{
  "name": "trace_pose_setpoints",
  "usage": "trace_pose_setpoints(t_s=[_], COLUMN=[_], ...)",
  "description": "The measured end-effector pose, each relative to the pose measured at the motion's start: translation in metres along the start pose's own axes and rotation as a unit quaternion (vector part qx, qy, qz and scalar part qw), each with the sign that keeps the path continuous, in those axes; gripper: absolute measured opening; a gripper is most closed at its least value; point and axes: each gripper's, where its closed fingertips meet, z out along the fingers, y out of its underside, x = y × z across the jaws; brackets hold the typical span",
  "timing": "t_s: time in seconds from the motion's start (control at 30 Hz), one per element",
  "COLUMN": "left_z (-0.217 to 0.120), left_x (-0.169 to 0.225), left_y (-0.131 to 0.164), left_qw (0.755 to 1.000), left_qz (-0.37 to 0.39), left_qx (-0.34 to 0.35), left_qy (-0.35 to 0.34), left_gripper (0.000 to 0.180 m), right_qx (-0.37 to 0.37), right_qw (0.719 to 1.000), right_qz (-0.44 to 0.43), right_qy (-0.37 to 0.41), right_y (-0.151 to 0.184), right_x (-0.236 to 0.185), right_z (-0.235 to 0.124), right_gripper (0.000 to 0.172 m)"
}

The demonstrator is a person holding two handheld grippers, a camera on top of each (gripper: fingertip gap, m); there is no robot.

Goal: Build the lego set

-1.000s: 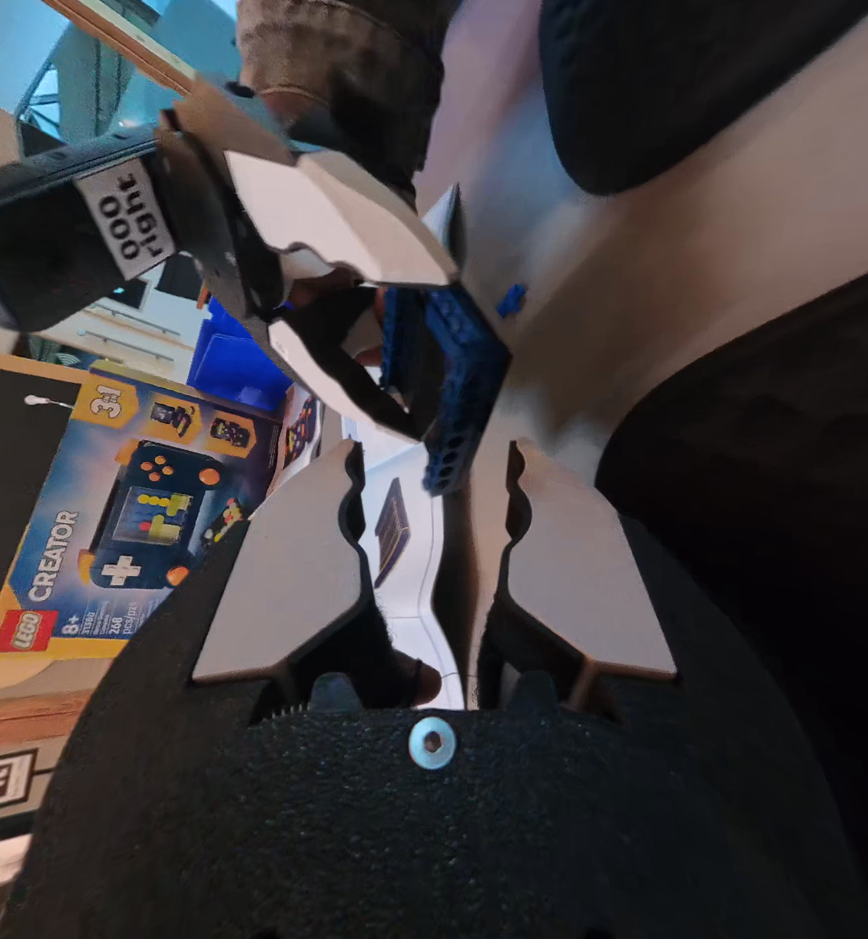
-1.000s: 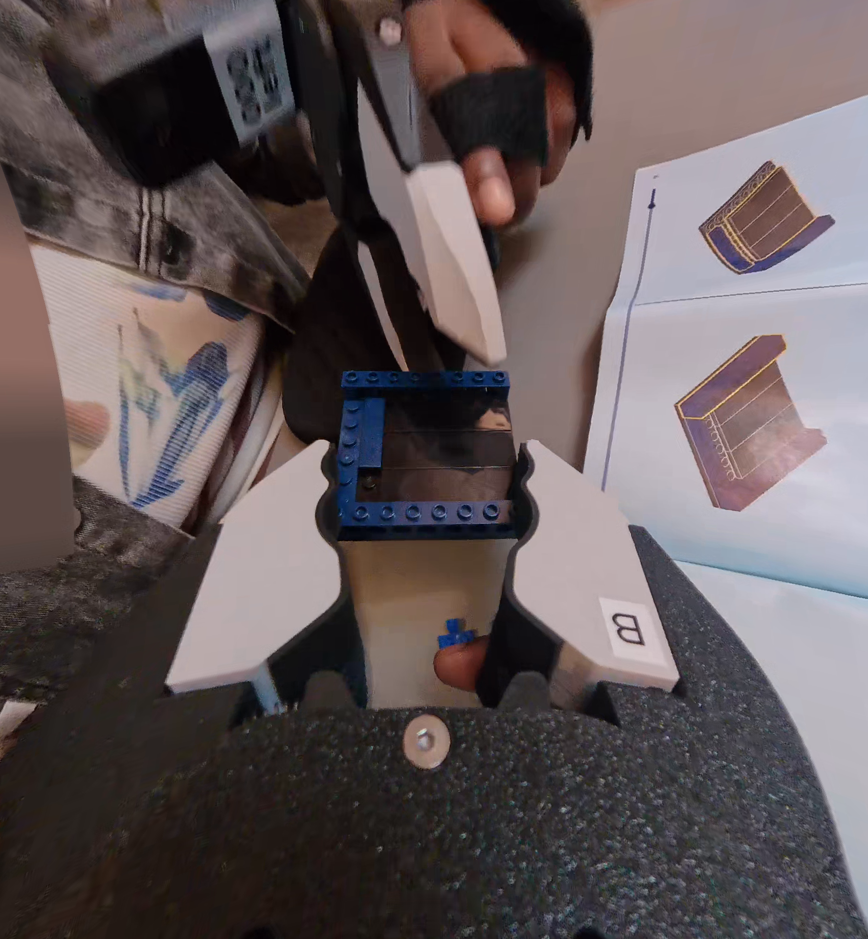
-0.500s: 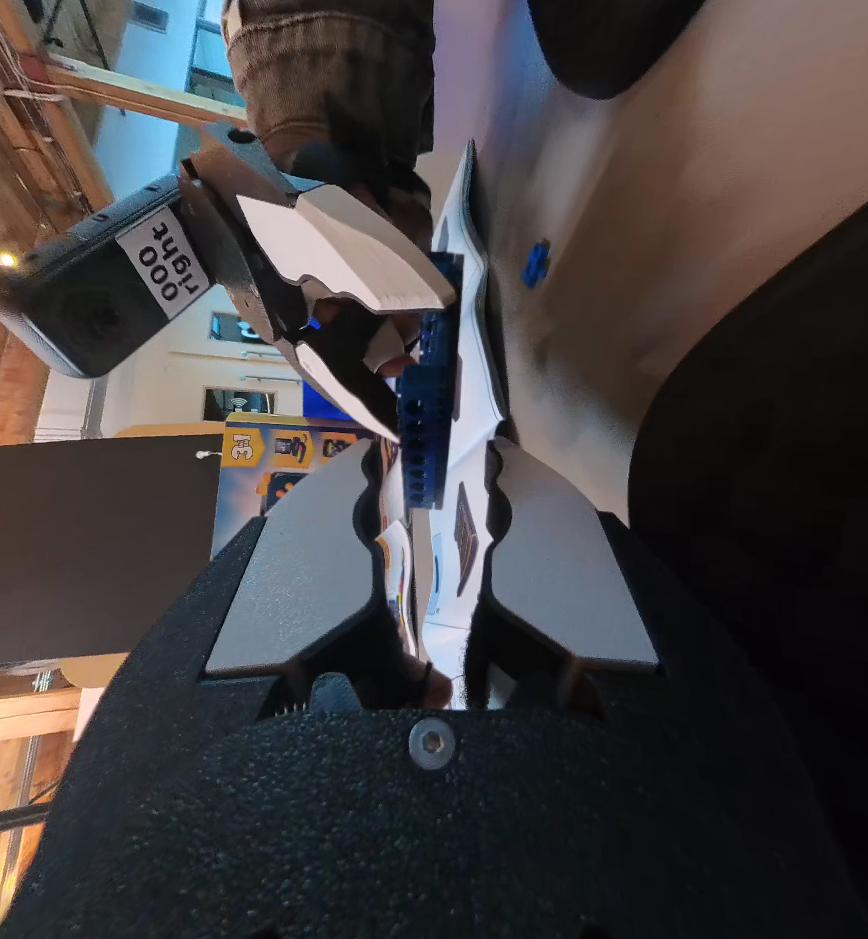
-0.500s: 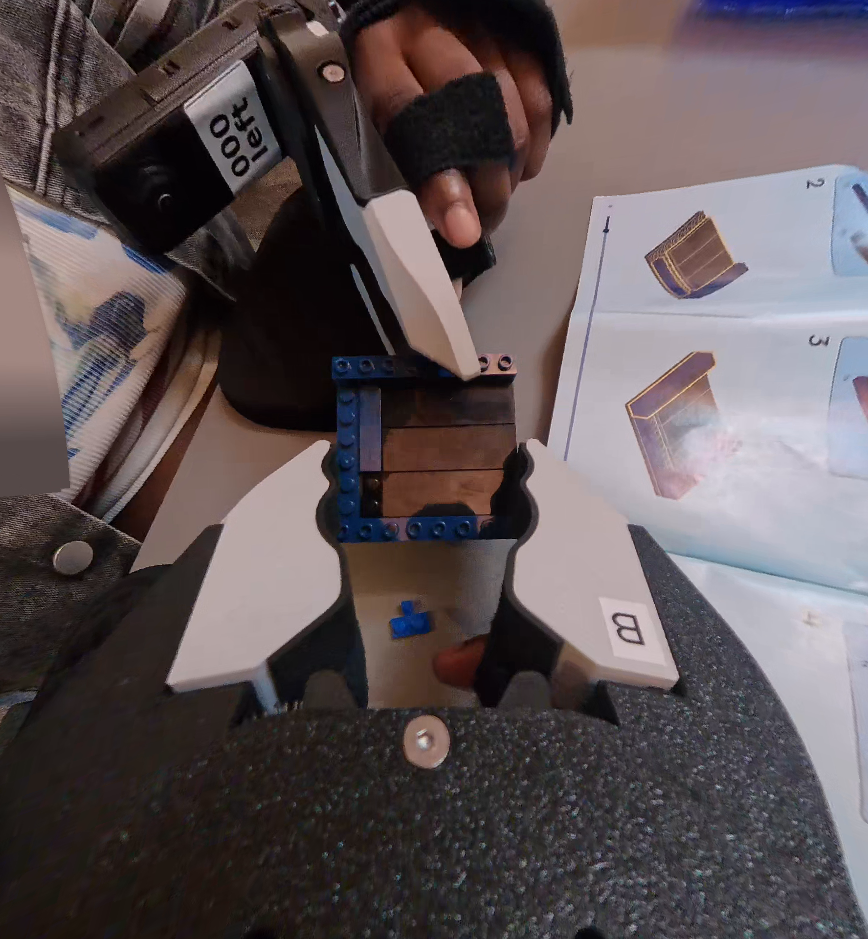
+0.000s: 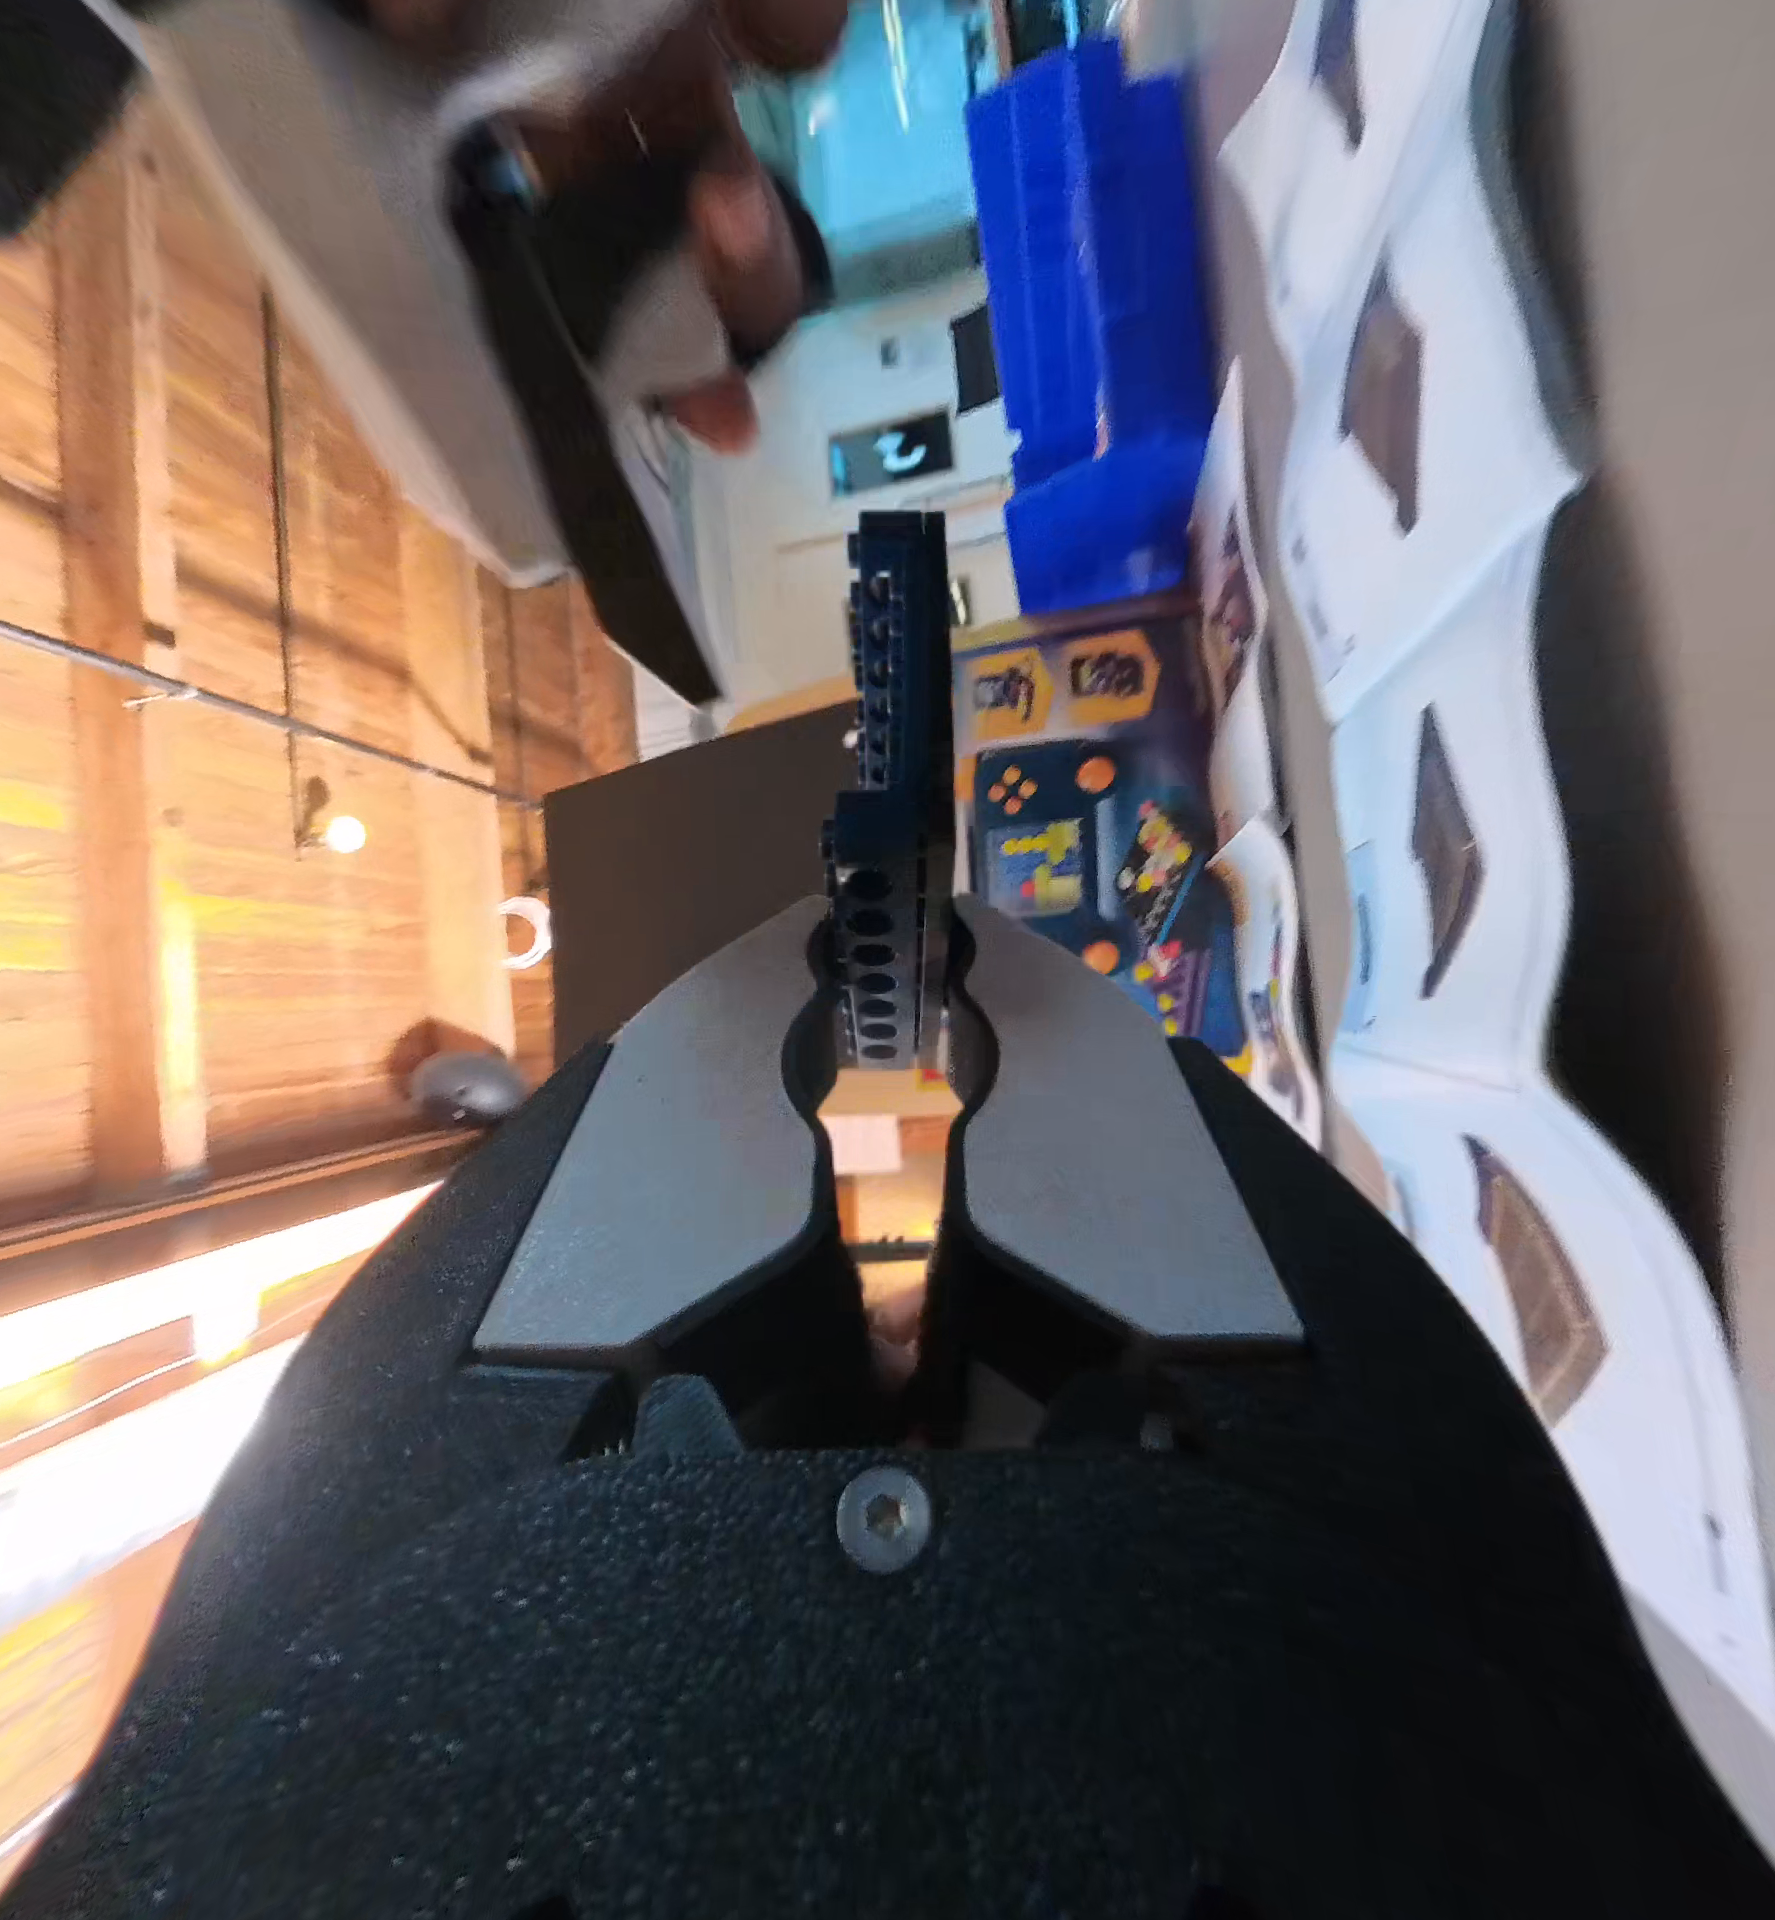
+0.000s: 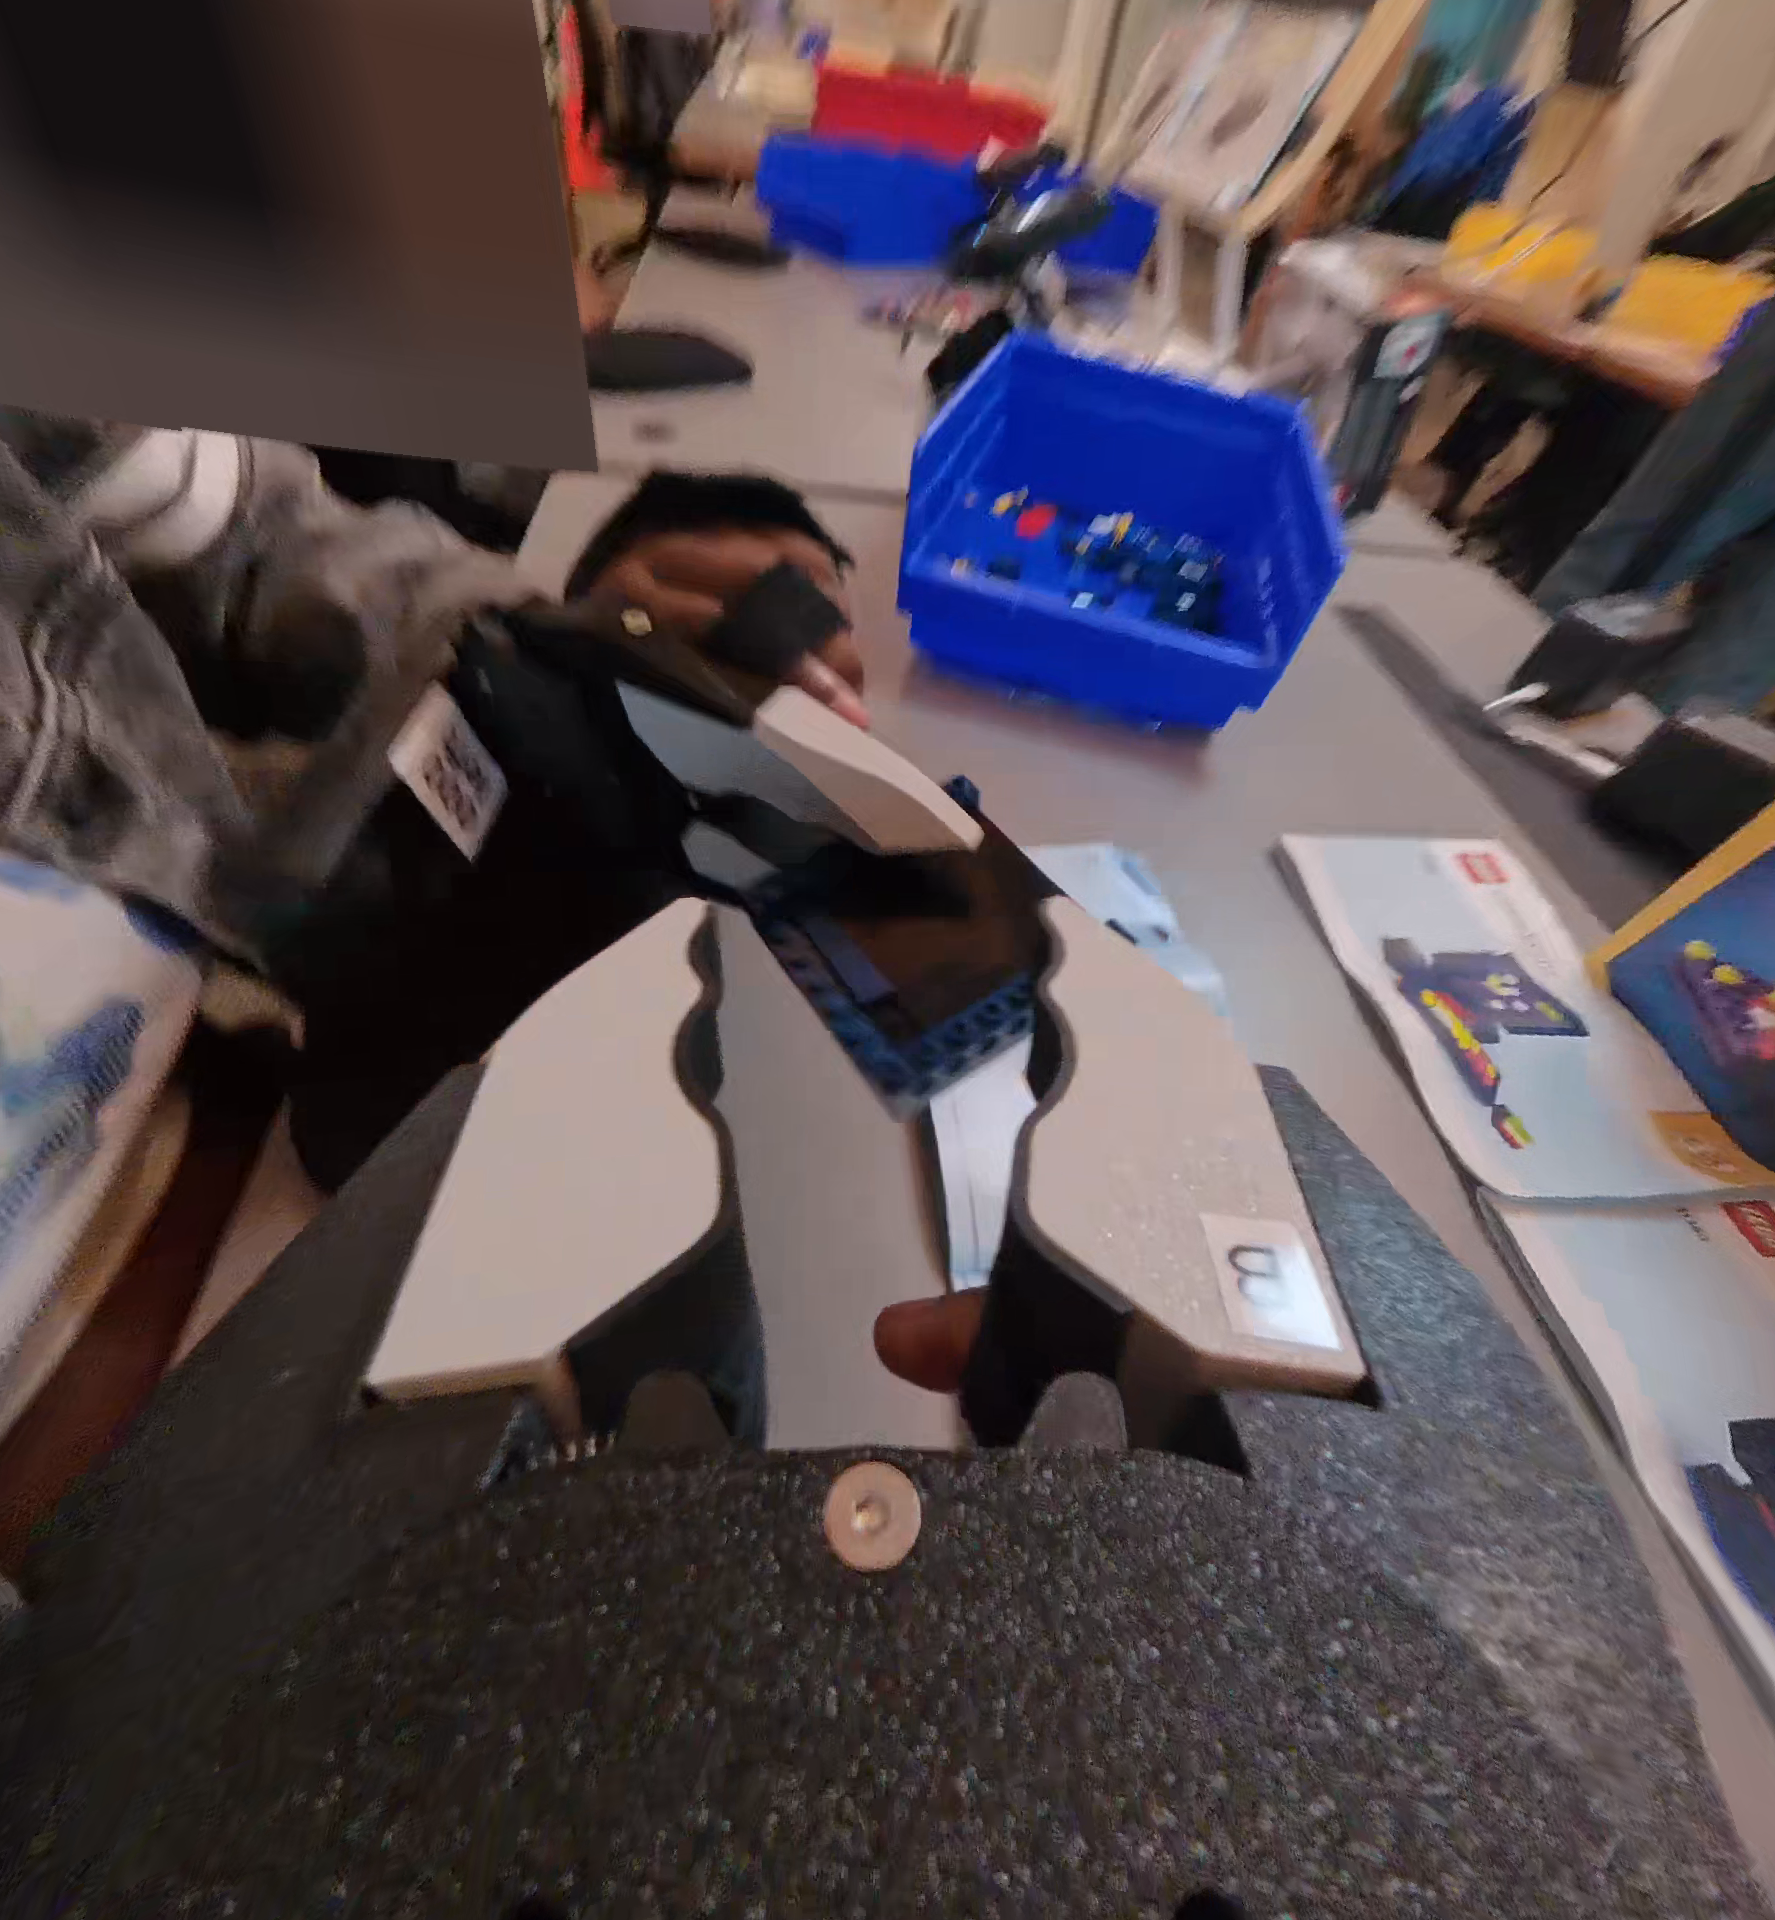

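The left hand-held gripper (image 5: 888,977) is closed narrow on a dark blue brick assembly (image 5: 893,790), a flat plate framed by blue studded beams. Both grey fingers (image 5: 717,1091) press on its near edge, seen edge-on in the left wrist view, so the assembly's long axis runs straight out ahead of the jaws, clear of the bench (image 6: 1382,790).

In the right wrist view the same assembly (image 6: 924,977) hangs tilted above the bench, pinched from the far left by the left gripper (image 6: 862,821). The right hand-held gripper (image 6: 872,997) stands wide. The assembly's near right corner lies between its fingers and looks to touch or nearly touch the right finger (image 6: 1153,1122), while a clear gap separates it from the left finger, so this gripper does not grasp it. The assembly sits directly ahead of the right jaws, offset toward their right side.

Toward the far edge of the bench stands a blue parts bin (image 6: 1122,561) holding small bricks. Instruction booklets (image 6: 1465,997) and a toy set box (image 6: 1756,997) lie along the right edge.
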Motion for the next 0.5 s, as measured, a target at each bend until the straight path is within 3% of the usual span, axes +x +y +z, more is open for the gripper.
trace_pose_setpoints(t_s=[0.07,0.3,0.4,0.5], left_z=[0.003,0.009,0.010,0.015], left_x=[-0.003,-0.008,-0.015,-0.024], left_y=[0.006,0.007,0.006,0.008], left_qw=[0.999,0.998,0.991,0.968], left_qz=[0.028,0.055,0.130,0.250], left_qx=[-0.023,-0.037,-0.020,0.022], left_qy=[-0.011,-0.010,-0.014,-0.008], left_gripper=[0.016,0.016,0.016,0.016], right_qx=[0.014,0.009,0.034,0.079], right_qw=[0.998,0.983,0.977,0.964], right_qz=[0.037,0.091,0.110,0.173], right_qy=[0.040,0.159,0.181,0.184], right_y=[-0.002,0.024,0.023,0.019], right_x=[-0.009,-0.003,-0.002,-0.002], right_z=[0.001,0.011,0.013,0.018], right_gripper=[0.040,0.033,0.033,0.033])
